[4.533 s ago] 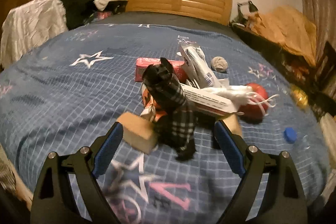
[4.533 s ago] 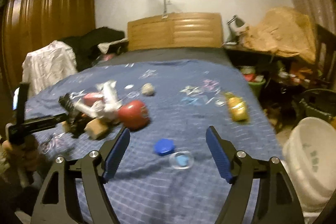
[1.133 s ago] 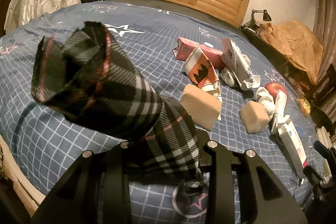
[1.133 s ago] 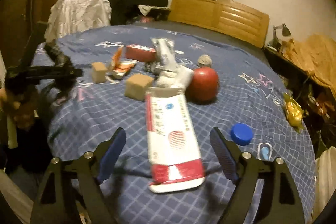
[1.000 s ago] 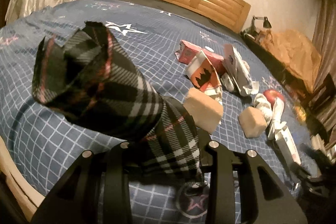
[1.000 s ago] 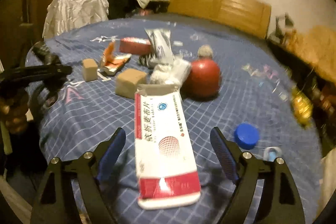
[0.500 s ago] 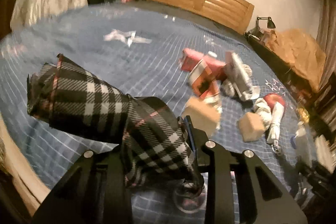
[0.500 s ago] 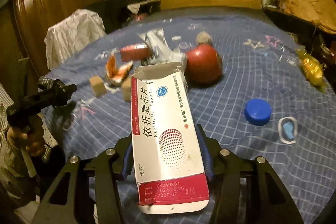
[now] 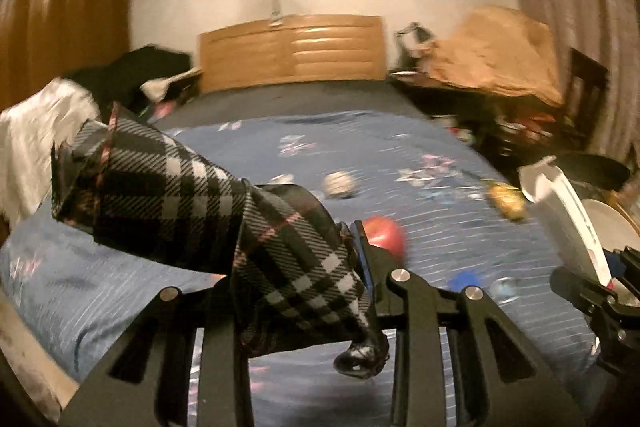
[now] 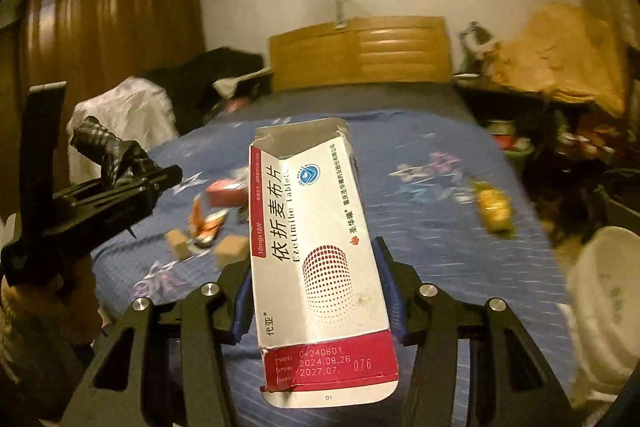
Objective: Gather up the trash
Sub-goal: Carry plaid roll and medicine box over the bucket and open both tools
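Observation:
My left gripper (image 9: 296,251) is shut on a rolled black-and-white plaid cloth (image 9: 168,187), which sticks out up and to the left above the bed. The right wrist view shows that same left gripper (image 10: 132,183) raised at the left, with the plaid cloth (image 10: 104,147) in it. My right gripper (image 10: 312,255) is shut on a white and red medicine box (image 10: 312,227), whose torn open end points away from me. The blue pads (image 10: 388,279) press on the box's long sides. At the right edge of the left wrist view, the box (image 9: 568,219) is held up off the bed.
The blue checked bed cover (image 10: 440,247) carries a red apple (image 9: 384,235), a blue cap (image 9: 464,279), a yellow wrapper (image 10: 494,209), two brown blocks (image 10: 232,247), a red carton (image 10: 226,193) and an orange packet. A white bucket (image 10: 604,307) stands right of the bed. A cluttered side table stands beyond it.
The right gripper closed on the medicine box and lifted it off the bed. The left gripper rose and rolled with the plaid cloth, swinging to face the headboard.

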`<state>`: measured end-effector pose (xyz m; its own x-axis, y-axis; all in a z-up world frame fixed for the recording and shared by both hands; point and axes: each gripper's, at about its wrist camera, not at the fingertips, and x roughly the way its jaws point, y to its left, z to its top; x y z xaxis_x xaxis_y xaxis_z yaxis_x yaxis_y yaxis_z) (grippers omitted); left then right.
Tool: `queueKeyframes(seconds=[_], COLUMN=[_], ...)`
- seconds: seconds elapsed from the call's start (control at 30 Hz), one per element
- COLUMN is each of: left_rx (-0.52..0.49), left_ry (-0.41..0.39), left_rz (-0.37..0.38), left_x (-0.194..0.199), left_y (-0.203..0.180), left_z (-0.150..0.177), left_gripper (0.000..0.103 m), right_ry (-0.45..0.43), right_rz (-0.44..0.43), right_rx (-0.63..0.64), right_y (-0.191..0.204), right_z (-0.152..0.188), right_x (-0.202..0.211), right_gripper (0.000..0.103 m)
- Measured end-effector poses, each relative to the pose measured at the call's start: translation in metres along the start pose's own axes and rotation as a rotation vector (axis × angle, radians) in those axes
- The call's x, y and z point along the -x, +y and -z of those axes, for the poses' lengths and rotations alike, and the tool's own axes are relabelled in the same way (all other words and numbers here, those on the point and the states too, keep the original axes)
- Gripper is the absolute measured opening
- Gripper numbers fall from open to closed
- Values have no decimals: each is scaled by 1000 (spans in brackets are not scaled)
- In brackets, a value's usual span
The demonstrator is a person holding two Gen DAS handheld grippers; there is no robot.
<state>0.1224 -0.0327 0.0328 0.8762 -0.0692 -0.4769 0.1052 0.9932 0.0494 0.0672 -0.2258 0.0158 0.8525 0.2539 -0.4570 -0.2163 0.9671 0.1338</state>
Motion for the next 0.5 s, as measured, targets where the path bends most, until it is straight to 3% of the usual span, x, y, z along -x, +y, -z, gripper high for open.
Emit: queueKeyframes(seconds=[0.3, 0.5], left_rx=[-164, -281], left_ry=[-14, -3], left_rz=[195, 293], left_x=[-13, -27], left_y=[-140, -230], left_z=[-31, -29], left_gripper=[28, 28], right_ry=[-70, -69], right_rz=[230, 371], right_rx=[-122, -215], right_y=[-121, -202], right_z=[-4, 8], right_x=[82, 128], right_gripper=[54, 55])
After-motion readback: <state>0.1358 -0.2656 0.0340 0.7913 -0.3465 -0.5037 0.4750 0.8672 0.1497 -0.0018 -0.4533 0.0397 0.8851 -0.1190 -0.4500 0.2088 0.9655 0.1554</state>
